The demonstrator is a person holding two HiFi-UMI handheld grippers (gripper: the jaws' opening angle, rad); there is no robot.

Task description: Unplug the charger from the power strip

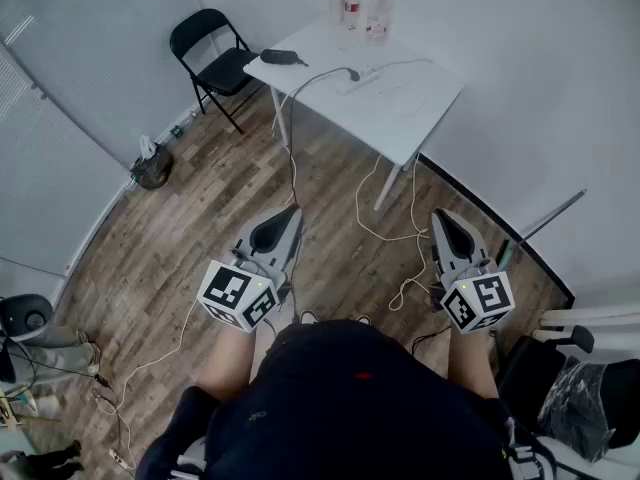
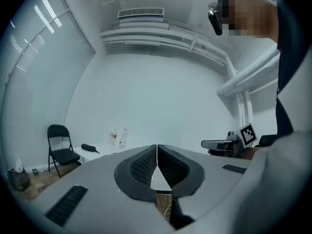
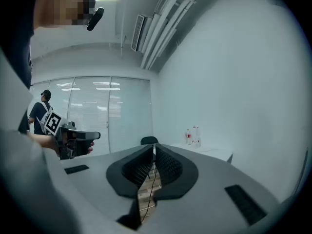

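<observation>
A white table (image 1: 405, 118) stands across the room in the head view. On it lies a white power strip (image 1: 374, 71) with a black charger plug (image 1: 352, 73) at its left end; a cable runs from the plug off the table's edge to the floor. A black brick-like object (image 1: 280, 57) lies at the table's left corner. My left gripper (image 1: 292, 211) and right gripper (image 1: 438, 214) are held level side by side, well short of the table. Both are shut with nothing between the jaws (image 2: 157, 150) (image 3: 153, 150).
A black folding chair (image 1: 215, 53) stands left of the table. Bottles (image 1: 365, 13) sit at the table's far edge. Cables (image 1: 385, 233) trail over the wooden floor. A dark bag (image 1: 150, 168) sits by the left wall. A person (image 3: 41, 108) stands far off by the windows.
</observation>
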